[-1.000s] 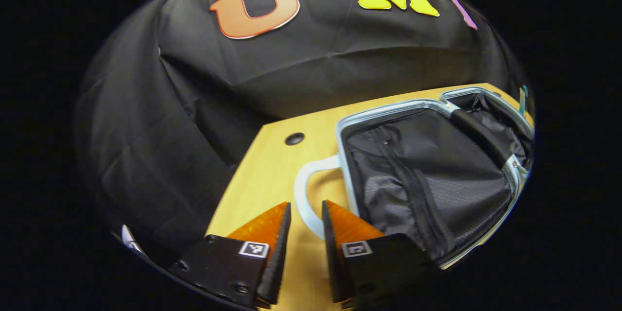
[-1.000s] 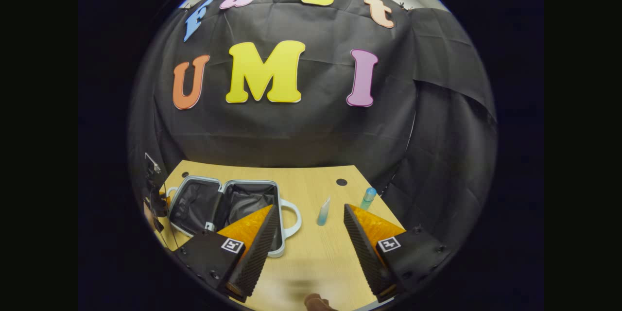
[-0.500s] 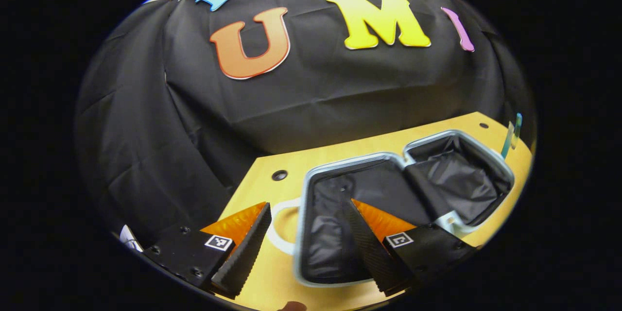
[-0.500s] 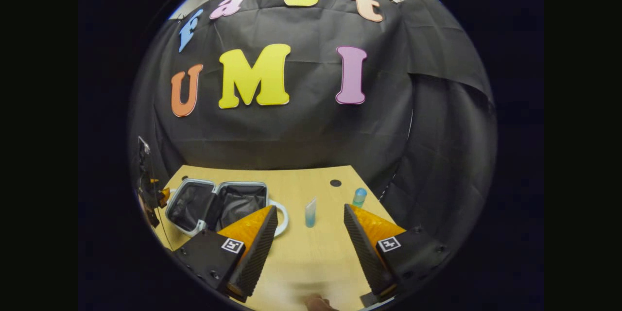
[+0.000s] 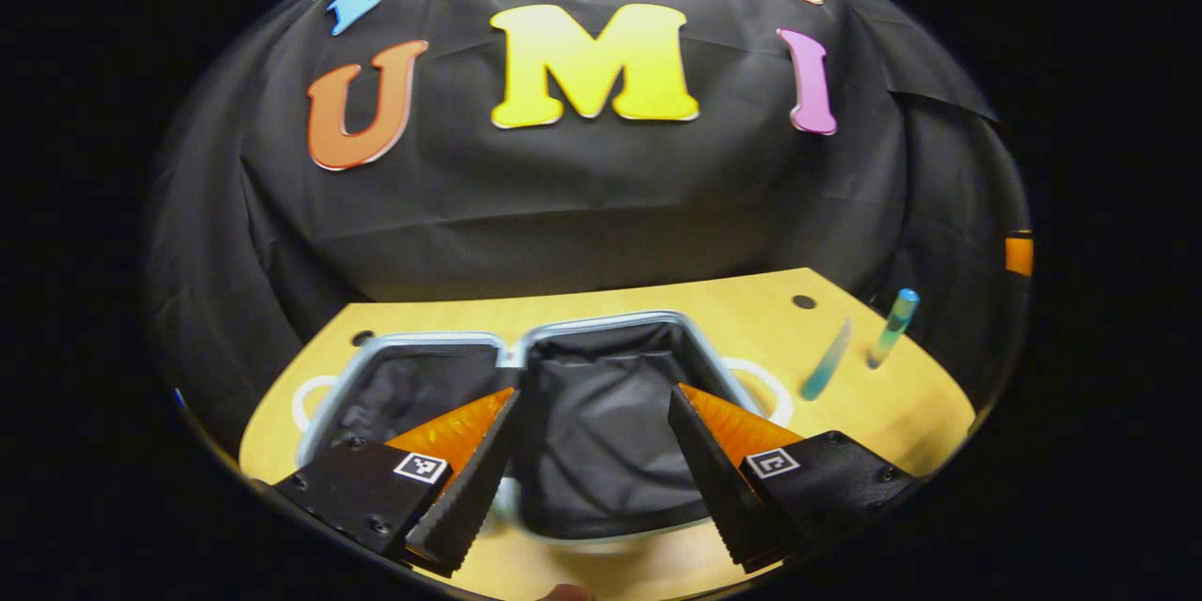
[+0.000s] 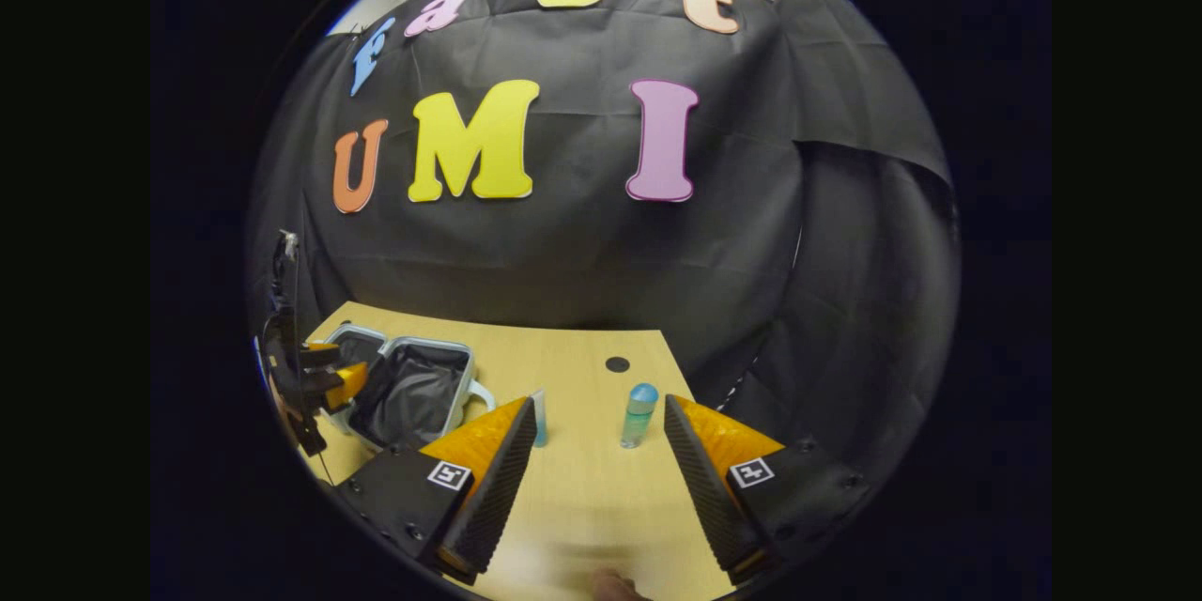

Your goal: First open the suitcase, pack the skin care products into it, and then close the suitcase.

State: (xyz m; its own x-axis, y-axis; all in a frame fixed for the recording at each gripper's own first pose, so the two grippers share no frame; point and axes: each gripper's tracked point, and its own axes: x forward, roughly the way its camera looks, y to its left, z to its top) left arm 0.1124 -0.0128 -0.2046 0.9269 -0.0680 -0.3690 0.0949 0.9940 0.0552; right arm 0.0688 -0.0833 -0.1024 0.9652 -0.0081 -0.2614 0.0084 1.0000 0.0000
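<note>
You work on a counter point(image 5: 582, 305) of pale wood-look laminate, smooth, with a soft sheen. The suitcase point(image 5: 601, 432) lies open before your left hand-held gripper point(image 5: 587, 451): dark woven cloth lining, matt and creased, inside a light shell rim that looks like smooth plastic, as do its white handles. The fingers point(image 5: 470, 479) carry ridged, matt inner faces; the housings behind are matt black, each with a small printed paper-like tag. The tube point(image 6: 539, 416) and bottle point(image 6: 639, 413) look like translucent plastic, smooth. The booth wall point(image 6: 582, 254) is matt black cloth, wrinkled.
</note>
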